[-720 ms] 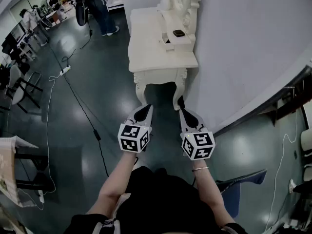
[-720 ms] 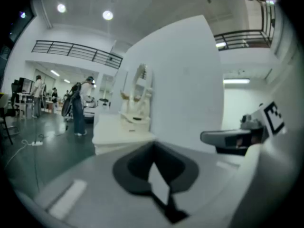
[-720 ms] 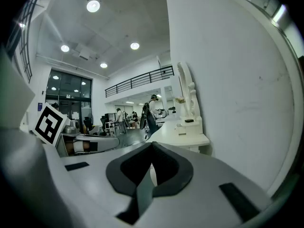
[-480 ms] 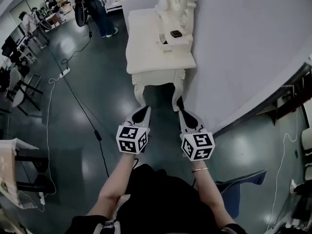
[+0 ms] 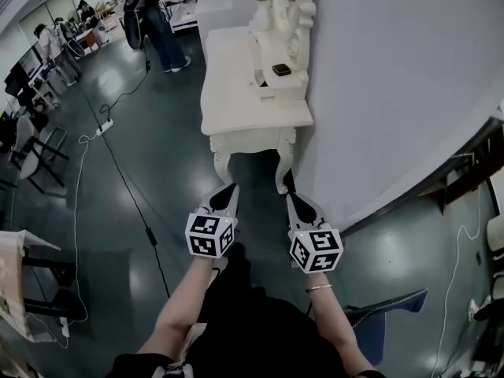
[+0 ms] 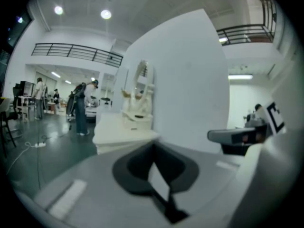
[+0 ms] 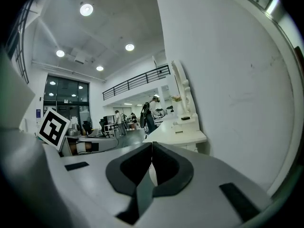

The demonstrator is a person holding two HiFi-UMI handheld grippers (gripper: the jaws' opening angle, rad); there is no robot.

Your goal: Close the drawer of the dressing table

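Observation:
The white dressing table (image 5: 236, 93) stands against the white wall ahead of me, its carved legs on the dark floor. On its top sits a small drawer unit (image 5: 277, 81) with a black object (image 5: 281, 69) on it; a little drawer (image 5: 264, 80) seems to stick out toward the tabletop. My left gripper (image 5: 228, 187) and right gripper (image 5: 288, 184) hover side by side short of the table's near end, both shut and holding nothing. The table (image 6: 124, 132) shows beyond the shut left gripper (image 6: 153, 147), and the table (image 7: 178, 136) also lies ahead of the shut right gripper (image 7: 152, 147).
The white partition wall (image 5: 394, 77) runs along the right. A power cable (image 5: 118, 164) trails over the floor at left. Black chairs (image 5: 31, 144) and people (image 5: 161, 22) stand at the far left and back. A blue seat (image 5: 386, 305) is at my lower right.
The dressing table has drifted up and left in the head view, and both grippers sit a little lower. Both stay shut.

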